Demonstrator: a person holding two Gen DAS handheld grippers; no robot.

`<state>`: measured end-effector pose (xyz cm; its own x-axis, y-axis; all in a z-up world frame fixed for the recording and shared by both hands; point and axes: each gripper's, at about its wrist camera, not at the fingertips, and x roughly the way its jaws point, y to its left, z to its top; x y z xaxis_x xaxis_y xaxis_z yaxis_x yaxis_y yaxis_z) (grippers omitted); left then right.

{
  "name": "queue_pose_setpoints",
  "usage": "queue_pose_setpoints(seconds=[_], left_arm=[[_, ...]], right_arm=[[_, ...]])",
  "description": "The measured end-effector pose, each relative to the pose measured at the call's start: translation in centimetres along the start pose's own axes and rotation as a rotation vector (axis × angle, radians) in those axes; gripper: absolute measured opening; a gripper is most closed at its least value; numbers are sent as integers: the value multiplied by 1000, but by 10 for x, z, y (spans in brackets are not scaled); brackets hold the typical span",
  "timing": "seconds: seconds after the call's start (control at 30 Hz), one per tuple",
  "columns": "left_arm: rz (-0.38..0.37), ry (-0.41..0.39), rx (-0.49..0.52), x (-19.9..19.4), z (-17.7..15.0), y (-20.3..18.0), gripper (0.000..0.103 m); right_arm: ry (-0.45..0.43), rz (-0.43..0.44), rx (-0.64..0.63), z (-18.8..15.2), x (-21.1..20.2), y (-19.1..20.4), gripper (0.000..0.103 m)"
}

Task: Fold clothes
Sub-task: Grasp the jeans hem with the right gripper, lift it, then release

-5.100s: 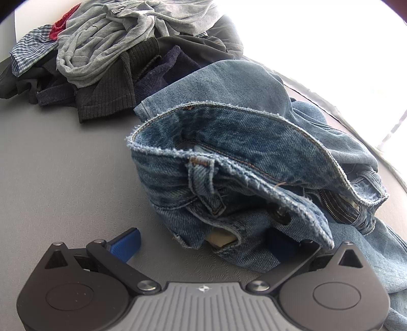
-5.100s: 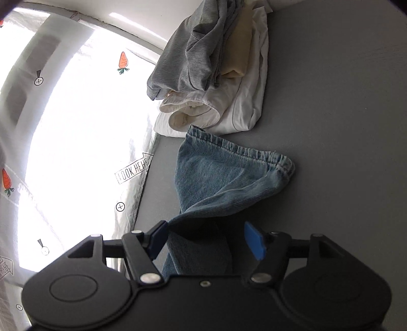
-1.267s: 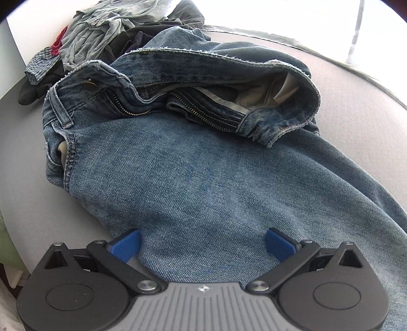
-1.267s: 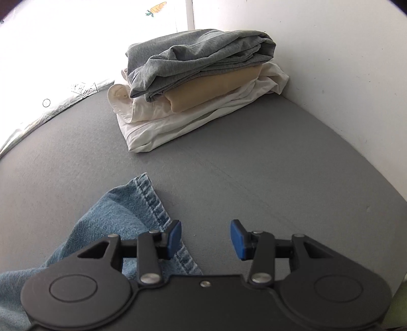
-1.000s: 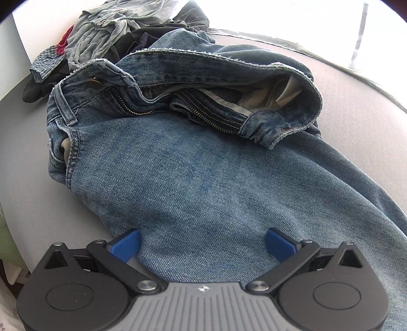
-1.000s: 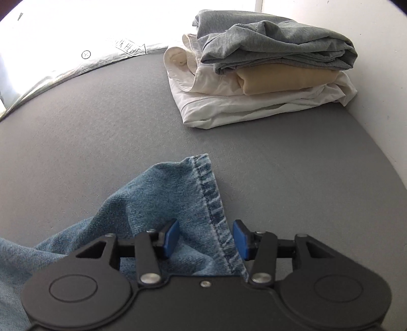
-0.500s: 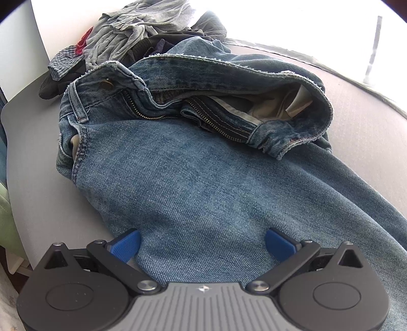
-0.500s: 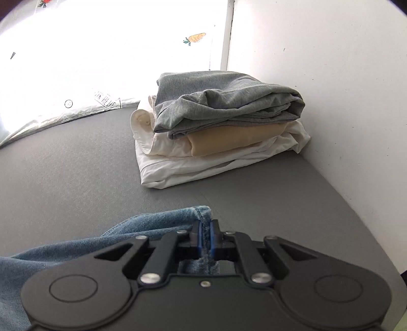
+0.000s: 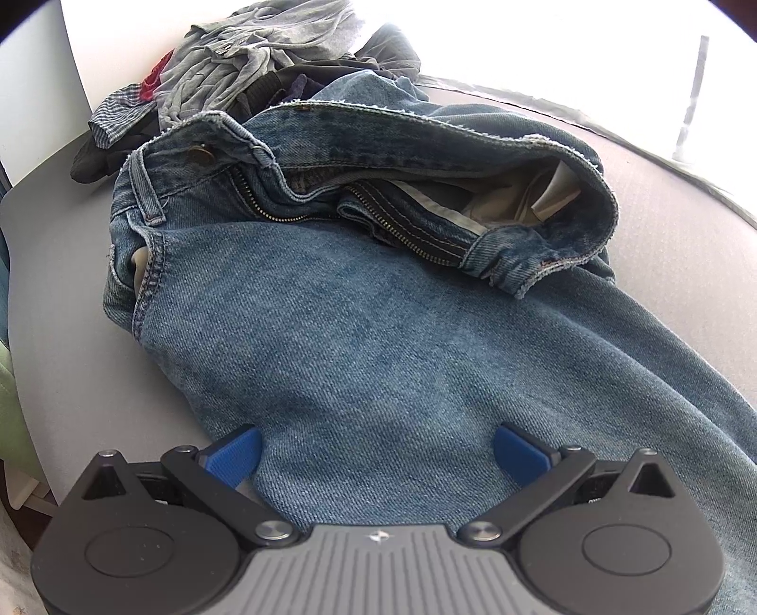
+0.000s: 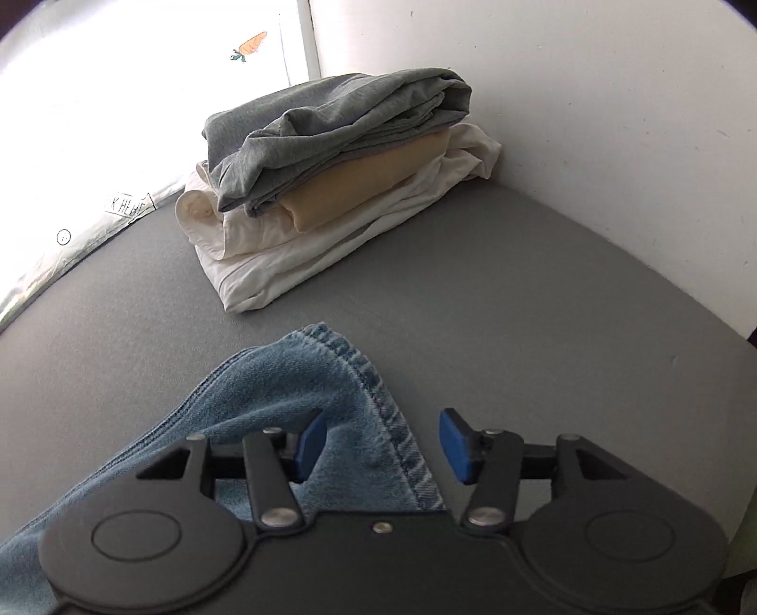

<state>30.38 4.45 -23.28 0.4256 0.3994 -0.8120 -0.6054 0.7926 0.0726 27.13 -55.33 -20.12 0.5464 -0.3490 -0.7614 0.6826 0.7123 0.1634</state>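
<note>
We see the blue jeans (image 9: 378, 331) lying flat on the grey worktop (image 10: 473, 293), waistband far, unzipped. Our left gripper (image 9: 376, 454) hovers over the thigh denim, jaws spread wide. Our right gripper (image 10: 383, 442) has jaws opening, the leg hem (image 10: 340, 373) lying loose between them. A folded stack (image 10: 331, 189) sits far; unfolded clothes pile (image 9: 246, 71) far left.

Setting: a home laundry corner, as I am reading it. I am working over a grey table (image 10: 473, 303) pushed against a scuffed white wall (image 10: 615, 94). Folded stack (image 10: 331, 180) is sitting in the corner; unsorted heap (image 9: 246, 71) is lying at the far end, behind jeans (image 9: 378, 340). Bright window with carrot-print covering (image 10: 250, 45) is glaring behind.
</note>
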Motion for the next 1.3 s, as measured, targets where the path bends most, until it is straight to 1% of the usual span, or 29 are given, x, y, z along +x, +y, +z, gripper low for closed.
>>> queue_pose_setpoints(seconds=[0.13, 0.23, 0.3, 0.37, 0.43, 0.53, 0.6, 0.63, 0.73, 0.83, 0.87, 0.9, 0.93, 0.97, 1.0, 1.03, 1.1, 1.13, 1.2, 1.3], left_arm=[[-11, 6, 8, 0, 1, 1, 103], [-17, 4, 12, 1, 1, 3, 103], [-16, 2, 13, 1, 1, 2, 103], [-14, -2, 12, 1, 1, 2, 103], [-10, -11, 10, 0, -1, 2, 103], [-7, -32, 9, -1, -3, 0, 103], [-12, -45, 12, -1, -5, 1, 103], [-16, -52, 14, -1, -6, 1, 103], [-31, -72, 25, -1, -9, 3, 103], [-39, -88, 36, -1, -10, 5, 103], [-41, -92, 38, -1, -11, 5, 103], [-42, -95, 39, -1, -11, 5, 103], [-43, -99, 40, -1, -12, 5, 103], [-43, -103, 41, -1, -12, 5, 103], [-44, -107, 41, -1, -13, 5, 103], [-44, -111, 40, -1, -14, 5, 103], [-43, -119, 40, -1, -15, 5, 103], [-44, -122, 40, -2, -16, 5, 103], [-44, -125, 40, -1, -16, 5, 103], [-44, -123, 40, -1, -16, 5, 103]], right_arm=[[12, 36, 207, -12, -28, -20, 54], [55, 86, 349, -30, -41, -39, 54], [96, 134, 454, -41, -46, -50, 54], [131, 174, 533, -50, -49, -56, 54], [157, 232, 600, -58, -48, -60, 55], [192, 322, 650, -66, -39, -64, 54], [232, 315, 704, -70, -27, -70, 56], [251, 329, 760, -72, -20, -75, 56], [295, 404, 996, -81, 4, -94, 59], [315, 451, 1115, -84, 21, -101, 60], [273, 467, 1111, -82, 21, -102, 60], [230, 483, 1107, -79, 21, -103, 52], [187, 503, 1104, -77, 21, -105, 31], [151, 539, 1104, -73, 19, -107, 16], [118, 570, 1089, -68, 15, -109, 8], [66, 605, 1050, -61, 8, -111, 8], [-61, 671, 933, -48, -13, -115, 6], [-106, 675, 875, -45, -21, -120, 5], [-108, 577, 774, -42, -28, -125, 5], [47, 310, 624, -48, -13, -128, 5]])
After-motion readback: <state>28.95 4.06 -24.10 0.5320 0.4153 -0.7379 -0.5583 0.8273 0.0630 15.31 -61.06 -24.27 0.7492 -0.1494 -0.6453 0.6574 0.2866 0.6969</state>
